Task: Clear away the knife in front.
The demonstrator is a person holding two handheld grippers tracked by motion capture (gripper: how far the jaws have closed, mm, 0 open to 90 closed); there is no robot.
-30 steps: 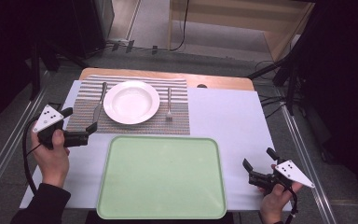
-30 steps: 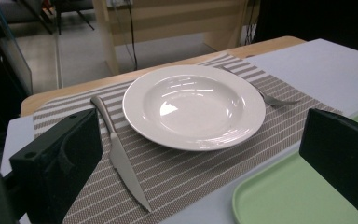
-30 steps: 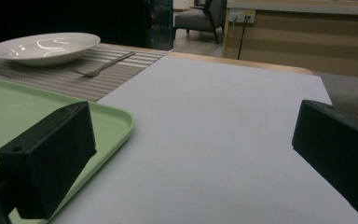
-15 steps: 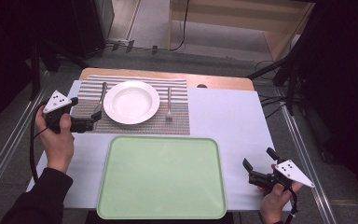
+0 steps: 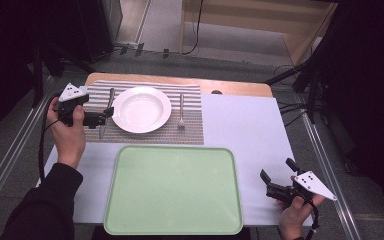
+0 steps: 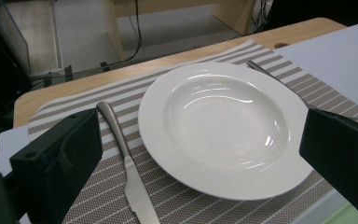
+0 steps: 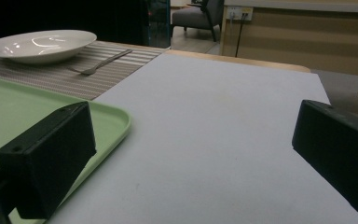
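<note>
A white deep plate (image 5: 141, 109) sits on a striped placemat (image 5: 180, 132), with a knife (image 5: 108, 102) to its left and a fork (image 5: 181, 111) to its right. My left gripper (image 5: 105, 117) hovers open over the knife's blade end, just left of the plate. In the left gripper view its open jaws frame the plate (image 6: 223, 126) and the knife (image 6: 123, 163), holding nothing; the left gripper (image 6: 200, 135) is low over the mat. My right gripper (image 5: 277, 171) rests open near the front right corner, right of the green tray (image 5: 172, 190), with nothing between its jaws (image 7: 193, 140).
The placemat lies on a white sheet (image 5: 245, 130) that covers most of the table; a wooden edge (image 5: 240, 89) shows at the back. Metal rails run along both table sides. In the right gripper view the tray rim (image 7: 116, 122), fork (image 7: 98, 63) and plate (image 7: 37, 44) lie to the left.
My left gripper has moved away from the person and slightly right, from the table's left edge onto the placemat beside the knife. The right gripper has stayed put.
</note>
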